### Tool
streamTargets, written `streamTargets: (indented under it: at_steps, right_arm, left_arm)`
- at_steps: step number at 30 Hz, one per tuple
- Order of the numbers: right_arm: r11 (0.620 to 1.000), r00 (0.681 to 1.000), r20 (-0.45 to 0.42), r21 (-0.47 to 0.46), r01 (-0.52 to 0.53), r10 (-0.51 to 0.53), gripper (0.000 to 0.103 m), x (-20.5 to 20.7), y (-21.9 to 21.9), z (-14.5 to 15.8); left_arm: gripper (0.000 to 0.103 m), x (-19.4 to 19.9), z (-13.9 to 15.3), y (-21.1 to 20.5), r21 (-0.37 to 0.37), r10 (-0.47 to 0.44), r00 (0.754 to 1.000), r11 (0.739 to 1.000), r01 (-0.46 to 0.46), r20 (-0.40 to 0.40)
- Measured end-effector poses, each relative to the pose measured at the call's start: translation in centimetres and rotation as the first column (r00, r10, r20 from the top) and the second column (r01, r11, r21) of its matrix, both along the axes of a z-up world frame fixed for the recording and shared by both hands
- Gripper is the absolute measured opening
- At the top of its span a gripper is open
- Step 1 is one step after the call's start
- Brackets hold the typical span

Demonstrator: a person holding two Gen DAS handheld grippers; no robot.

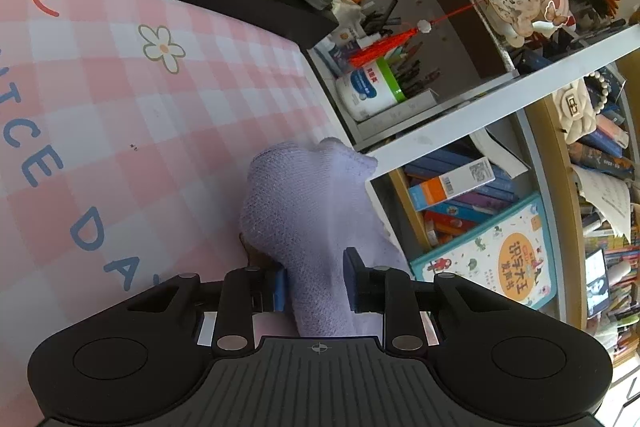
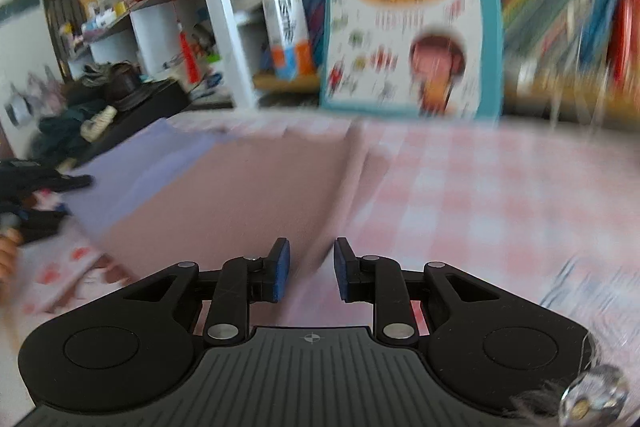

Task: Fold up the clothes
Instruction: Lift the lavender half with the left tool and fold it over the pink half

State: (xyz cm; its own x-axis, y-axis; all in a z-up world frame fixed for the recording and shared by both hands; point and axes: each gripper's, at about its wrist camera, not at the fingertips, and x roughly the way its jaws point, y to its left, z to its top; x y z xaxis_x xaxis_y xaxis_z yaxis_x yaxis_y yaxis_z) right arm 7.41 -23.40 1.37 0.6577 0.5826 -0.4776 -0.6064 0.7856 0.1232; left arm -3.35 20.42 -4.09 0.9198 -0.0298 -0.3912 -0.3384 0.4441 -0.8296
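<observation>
The lavender knit garment lies bunched on the pink checked table, at the table's far edge just beside the bookshelf; in the left wrist view it runs lengthwise away from the camera, its long axis pointing from the left tool toward that shelf, its far end humped into a rounded fold.

The left tool stands partly open with the knit passing between its blue pads; the near pad seems to touch the cloth while the other stands just off it, so I judge it a loose hold, not a firm pinch.

The right tool is likewise partly open; a pale pink fold — whether a second layer of the same garment or another cloth the blur will not say — runs up between its pads, and I cannot tell if they press on it. In that view the lavender panel spreads flat toward the left tool, away from the shelf.

The fabric looks light, soft and limp, a little stretchy; it should sag and slide unless pinched at a hem or corner — take it at the edge, through both layers, not at the bulging middle.
</observation>
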Motion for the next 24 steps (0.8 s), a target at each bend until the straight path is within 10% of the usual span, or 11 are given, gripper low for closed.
streamTargets:
  at_steps: [6, 15, 24]
  right_arm:
    - [0.976, 0.971, 0.101, -0.06, -0.211, 0.217, 0.031, 0.2, 1.6, 1.5]
    - [0.96, 0.962, -0.038, -0.059, -0.274, 0.272, 0.032, 1.9, 2.3, -1.4]
    - [0.965, 0.967, -0.036, -0.054, -0.255, 0.254, 0.032, 1.5, 2.1, -1.5]
  left_arm:
    - [0.03, 0.0, 0.1, 0.1, -0.004, -0.012, 1.0, 1.0, 0.012, -0.001]
    - [0.024, 0.1, 0.1, 0.1, 0.014, -0.022, 1.0, 1.0, 0.022, -0.002]
    - [0.01, 0.5, 4.2, -2.6, 0.244, -0.078, 0.997, 0.967, 0.07, 0.024]
